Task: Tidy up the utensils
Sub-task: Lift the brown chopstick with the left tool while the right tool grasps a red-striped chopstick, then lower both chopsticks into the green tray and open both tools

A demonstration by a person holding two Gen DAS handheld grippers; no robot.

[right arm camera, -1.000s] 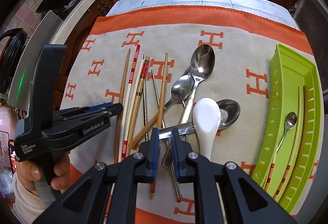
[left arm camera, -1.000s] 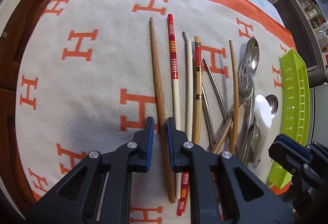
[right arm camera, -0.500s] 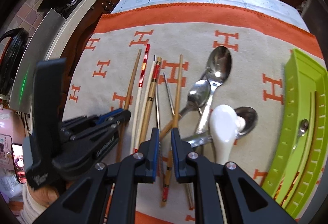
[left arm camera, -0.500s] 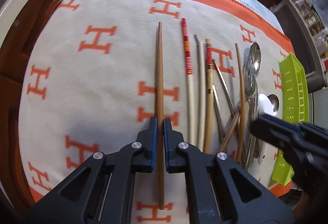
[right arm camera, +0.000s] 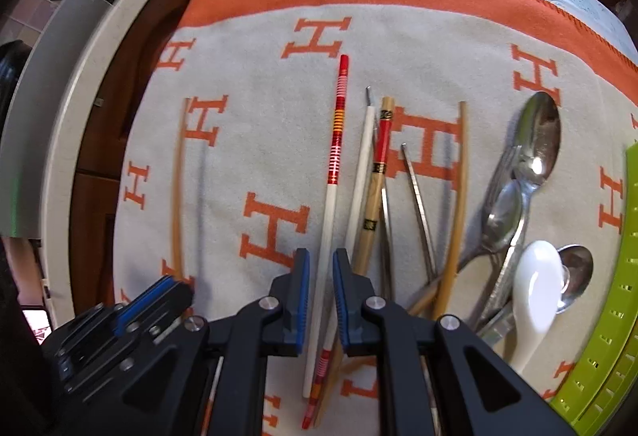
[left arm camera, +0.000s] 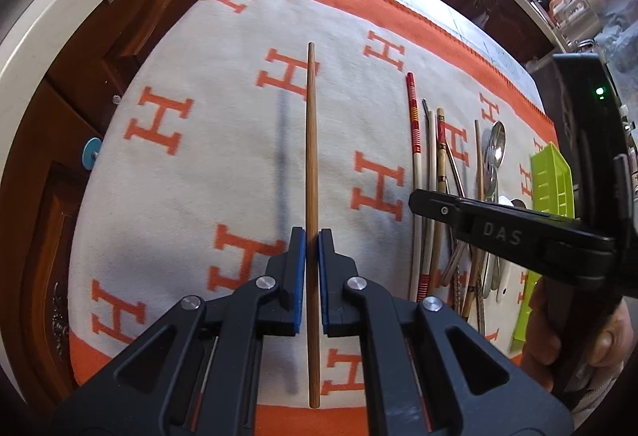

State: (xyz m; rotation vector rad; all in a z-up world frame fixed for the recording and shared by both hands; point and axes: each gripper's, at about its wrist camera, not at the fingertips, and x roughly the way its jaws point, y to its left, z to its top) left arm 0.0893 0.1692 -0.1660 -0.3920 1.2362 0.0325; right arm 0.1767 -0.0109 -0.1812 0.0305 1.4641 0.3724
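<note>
My left gripper (left arm camera: 312, 248) is shut on a plain brown wooden chopstick (left arm camera: 311, 156) and holds it above the cloth, where its shadow falls; it shows blurred in the right wrist view (right arm camera: 177, 188). My right gripper (right arm camera: 320, 276) is open, its jaws straddling a red-and-white chopstick (right arm camera: 333, 172) that lies on the cloth. Beside it lie more chopsticks (right arm camera: 373, 188), metal spoons (right arm camera: 534, 145) and a white ceramic spoon (right arm camera: 534, 284). The pile shows at the right in the left wrist view (left arm camera: 438, 172).
A beige cloth with orange H marks (left arm camera: 191, 164) covers the table. A green plastic tray (right arm camera: 622, 316) stands at the right edge and also shows in the left wrist view (left arm camera: 552, 176). Dark wooden cabinets (left arm camera: 79, 77) lie beyond the table's left edge.
My left gripper closed on the brown chopstick, lifted it and carried it left, away from the pile. My right gripper moved left over the red-and-white chopstick and opened slightly.
</note>
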